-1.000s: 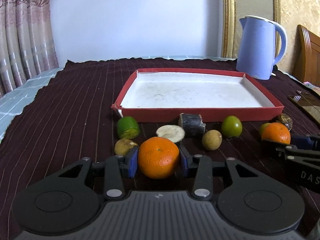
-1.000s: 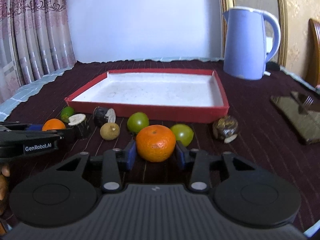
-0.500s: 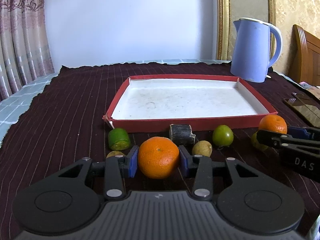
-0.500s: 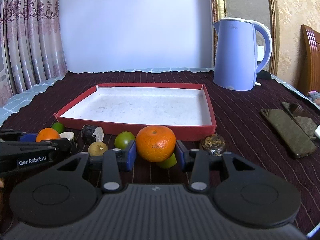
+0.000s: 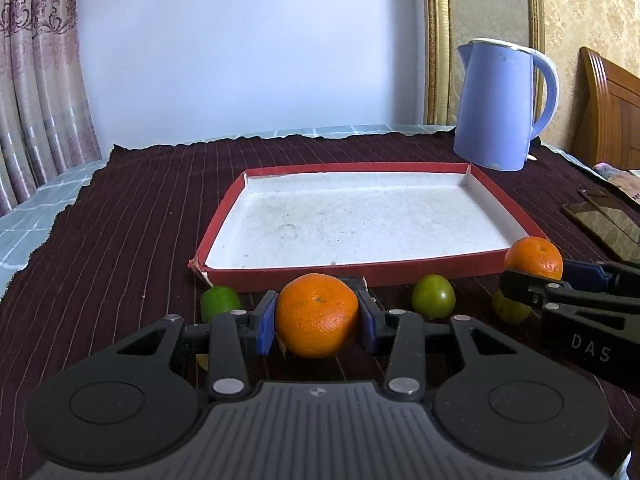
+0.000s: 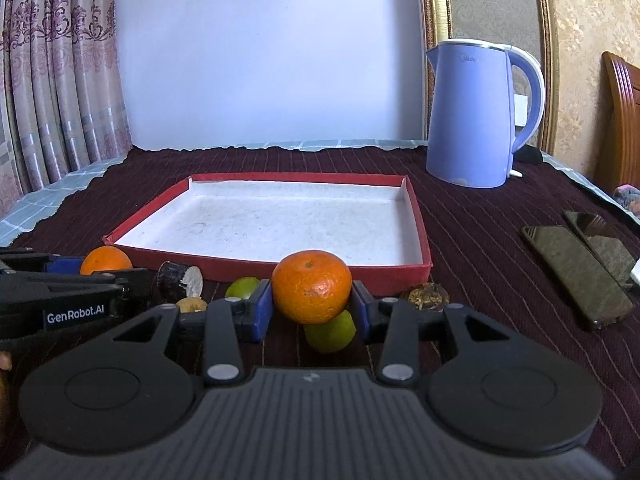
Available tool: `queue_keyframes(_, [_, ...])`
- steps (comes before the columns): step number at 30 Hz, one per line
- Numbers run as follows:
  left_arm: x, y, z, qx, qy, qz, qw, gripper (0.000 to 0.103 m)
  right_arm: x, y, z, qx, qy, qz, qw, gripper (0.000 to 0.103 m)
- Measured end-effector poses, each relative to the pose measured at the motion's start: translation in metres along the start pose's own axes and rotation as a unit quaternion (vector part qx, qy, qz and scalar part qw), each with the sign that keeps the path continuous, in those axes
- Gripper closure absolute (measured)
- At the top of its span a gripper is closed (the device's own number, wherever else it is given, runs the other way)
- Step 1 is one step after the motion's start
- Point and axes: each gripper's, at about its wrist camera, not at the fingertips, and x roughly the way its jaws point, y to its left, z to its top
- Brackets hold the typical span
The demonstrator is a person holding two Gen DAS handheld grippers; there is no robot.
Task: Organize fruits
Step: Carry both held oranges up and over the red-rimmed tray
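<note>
My left gripper (image 5: 317, 322) is shut on an orange (image 5: 317, 314) and holds it above the tablecloth, just before the near rim of the red tray (image 5: 352, 270). My right gripper (image 6: 312, 306) is shut on a second orange (image 6: 311, 286), also raised in front of the tray (image 6: 288, 270). The tray is shallow, white inside and holds nothing. Each gripper with its orange shows at the edge of the other view. Green fruits (image 5: 433, 295) (image 6: 330, 334), a small brown fruit (image 6: 191, 304) and a dark cut piece (image 6: 180, 279) lie on the cloth before the tray.
A blue kettle (image 6: 476, 112) stands behind the tray at the right. Two dark phones (image 6: 580, 268) lie on the cloth at the right. A brown round piece (image 6: 424, 297) sits by the tray's near right corner. A curtain hangs at the left.
Both grippers have lifted their oranges off the cloth and risen, moving closer to the tray's near rim. The loose fruits now sit lower, partly hidden behind the fingers.
</note>
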Motion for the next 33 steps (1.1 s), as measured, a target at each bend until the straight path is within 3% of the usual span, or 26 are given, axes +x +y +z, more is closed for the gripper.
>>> queue_keyframes(33, [0.032, 0.002, 0.023, 0.009, 0.014, 0.019, 0.9997, 0.063, 0.026, -0.003, 0.024, -0.001, -0.003, -0.001, 1.0, 0.064])
